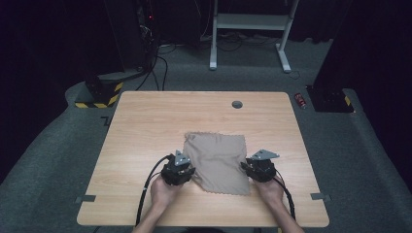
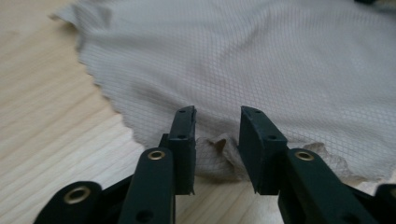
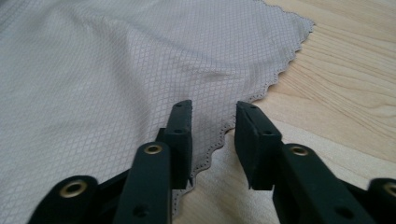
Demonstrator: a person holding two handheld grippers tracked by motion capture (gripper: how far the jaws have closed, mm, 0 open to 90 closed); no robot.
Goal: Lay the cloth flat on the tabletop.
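1. Currently lying flat near the middle of the table (image 1: 145, 121): beige cloth (image 1: 218, 160).
2. Left gripper (image 2: 217, 135) jaws apart, straddling a puckered cloth edge; right gripper (image 3: 212, 140) jaws apart over the scalloped edge.
3. Risks: pinching one thin layer, slipping, dragging the cloth askew.
4. Nearest else: grommet hole (image 1: 237, 104) beyond the cloth, well apart; nothing blocking.

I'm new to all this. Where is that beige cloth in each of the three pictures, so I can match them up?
High view: the beige cloth lies flat, near the table's front middle, between both grippers.
Left gripper view: it fills the upper right, its puckered edge between the black fingers.
Right gripper view: it covers the upper left, its scalloped edge running down between the fingers.
Shared landmark: the pale wooden table.
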